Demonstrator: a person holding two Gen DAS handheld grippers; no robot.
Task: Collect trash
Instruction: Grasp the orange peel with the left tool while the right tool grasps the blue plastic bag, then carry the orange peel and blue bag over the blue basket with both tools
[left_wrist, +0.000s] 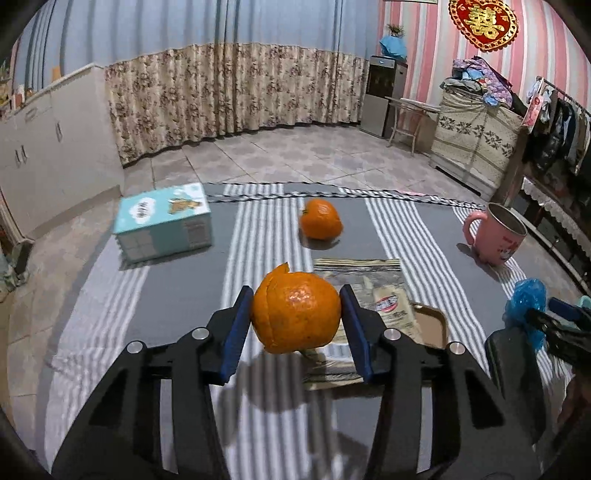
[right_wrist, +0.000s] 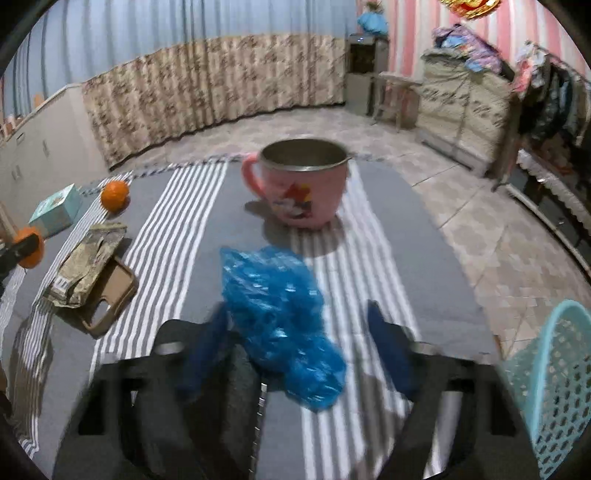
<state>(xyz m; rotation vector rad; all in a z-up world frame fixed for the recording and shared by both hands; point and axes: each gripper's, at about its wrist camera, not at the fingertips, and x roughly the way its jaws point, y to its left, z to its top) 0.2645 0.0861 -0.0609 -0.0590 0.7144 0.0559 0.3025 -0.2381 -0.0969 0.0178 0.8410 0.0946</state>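
The left gripper (left_wrist: 295, 317) squeezed an orange peel (left_wrist: 296, 313) between its blue pads, lifted above the striped cloth (left_wrist: 184, 295). The right gripper (right_wrist: 299, 343) had its fingers spread wide, and a blue bag (right_wrist: 280, 325) lay loose between them, over the cloth. A pink cup (right_wrist: 303, 184) stood behind. A basket (right_wrist: 554, 376) sat at the right edge.
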